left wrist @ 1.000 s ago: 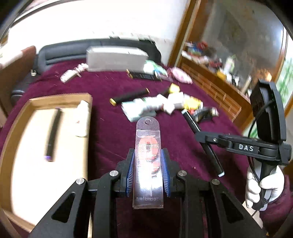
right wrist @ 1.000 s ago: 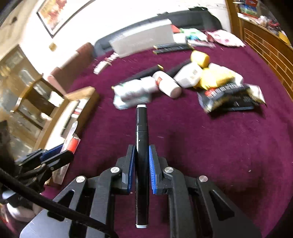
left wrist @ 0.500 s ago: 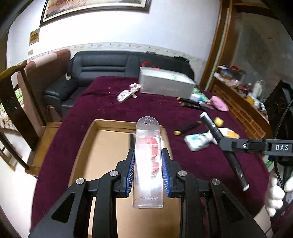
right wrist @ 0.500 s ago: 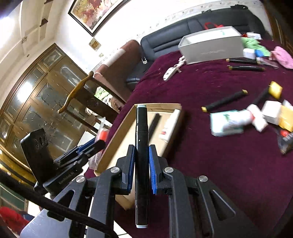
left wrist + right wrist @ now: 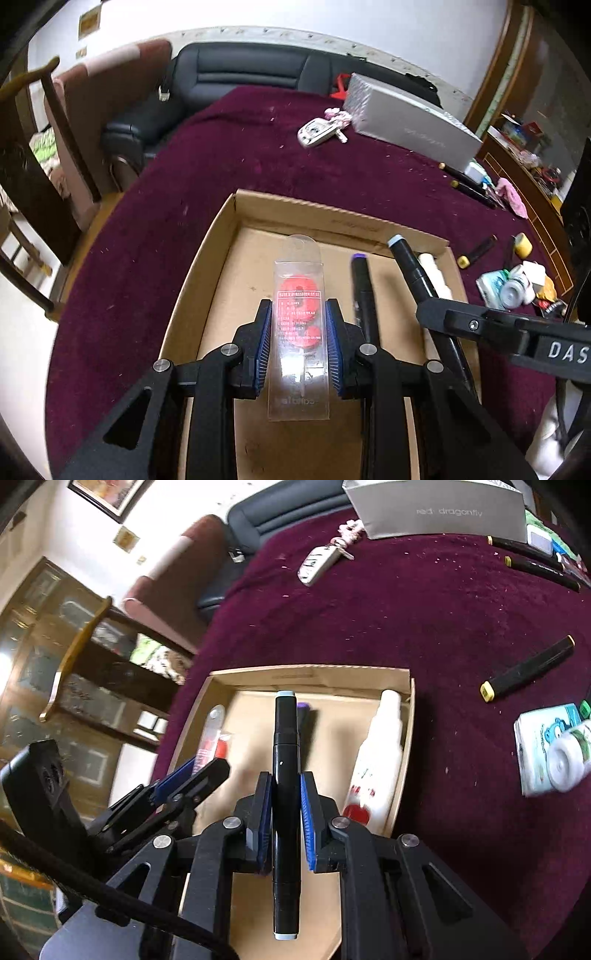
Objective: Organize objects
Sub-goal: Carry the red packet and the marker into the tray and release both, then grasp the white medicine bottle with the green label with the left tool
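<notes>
My left gripper (image 5: 298, 314) is shut on a clear plastic packet with red contents (image 5: 298, 306), held over the shallow cardboard box (image 5: 207, 258). My right gripper (image 5: 286, 786) is shut on a black marker with a pale blue cap (image 5: 285, 760), also above the cardboard box (image 5: 404, 709). In the left wrist view the right gripper (image 5: 424, 306) and its black marker (image 5: 410, 264) hang over the box's right side. In the right wrist view the left gripper (image 5: 192, 768) with the packet (image 5: 211, 738) sits at the box's left. Inside the box lie a purple-tipped black marker (image 5: 360, 280) and a white bottle (image 5: 376, 753).
A dark red cloth covers the table (image 5: 258, 162). Loose on it are a grey carton (image 5: 406, 118), a white phone-like item (image 5: 314, 129), yellow-capped black markers (image 5: 528, 668), and a heap of small packages (image 5: 517, 284). A black sofa (image 5: 236, 74) and wooden chairs stand beyond the far edge.
Both grippers swept from the clutter on the right over to the cardboard box on the left, each keeping its item. The box now lies directly under both.
</notes>
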Tool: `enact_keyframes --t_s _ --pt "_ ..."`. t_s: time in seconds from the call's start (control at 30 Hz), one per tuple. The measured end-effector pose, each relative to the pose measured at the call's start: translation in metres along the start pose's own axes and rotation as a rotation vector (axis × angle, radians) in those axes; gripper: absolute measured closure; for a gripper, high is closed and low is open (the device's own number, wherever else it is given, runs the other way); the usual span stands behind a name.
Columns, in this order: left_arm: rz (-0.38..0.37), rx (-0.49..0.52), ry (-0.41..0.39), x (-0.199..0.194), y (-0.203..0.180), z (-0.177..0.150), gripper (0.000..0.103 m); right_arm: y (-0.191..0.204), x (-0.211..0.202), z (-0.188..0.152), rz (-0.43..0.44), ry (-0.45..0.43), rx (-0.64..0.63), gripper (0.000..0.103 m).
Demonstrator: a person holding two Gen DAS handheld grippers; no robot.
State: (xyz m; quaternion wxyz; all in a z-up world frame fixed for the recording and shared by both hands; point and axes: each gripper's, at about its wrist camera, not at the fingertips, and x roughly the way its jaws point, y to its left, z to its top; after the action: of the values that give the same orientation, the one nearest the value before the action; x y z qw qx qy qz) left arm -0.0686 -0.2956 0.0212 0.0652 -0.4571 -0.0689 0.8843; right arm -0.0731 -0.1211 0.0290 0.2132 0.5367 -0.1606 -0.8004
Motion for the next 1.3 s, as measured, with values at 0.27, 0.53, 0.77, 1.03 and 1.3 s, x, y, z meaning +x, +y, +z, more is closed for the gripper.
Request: enact_keyframes --t_s 0.27,0.53,0.77,1.03,1.3 --pt "-0.004 -0.022 0.009 0.005 0.008 0.000 0.080 -0.006 0.018 0.001 -0.042 0.024 0.010 0.090" --pt "-0.108 -0.170 0.013 -0.012 0.025 -0.001 0.072 -0.006 0.002 0.002 -0.036 -0.023 0.015 0.076" --pt "-0.208 -0.126 -0.069 -0.061 -0.009 -0.002 0.049 -0.019 -0.104 -0.018 -0.005 -0.234 -0.086 0.058" --pt "-0.310 0.116 -0.019 -0.043 -0.138 -0.005 0.049 -0.140 -0.188 -0.043 -0.146 -0.455 0.085 0.018" --pt "-0.172 0.520 -0.064 0.004 -0.260 -0.017 0.049 -0.233 -0.179 -0.050 -0.112 -0.456 0.253 0.018"
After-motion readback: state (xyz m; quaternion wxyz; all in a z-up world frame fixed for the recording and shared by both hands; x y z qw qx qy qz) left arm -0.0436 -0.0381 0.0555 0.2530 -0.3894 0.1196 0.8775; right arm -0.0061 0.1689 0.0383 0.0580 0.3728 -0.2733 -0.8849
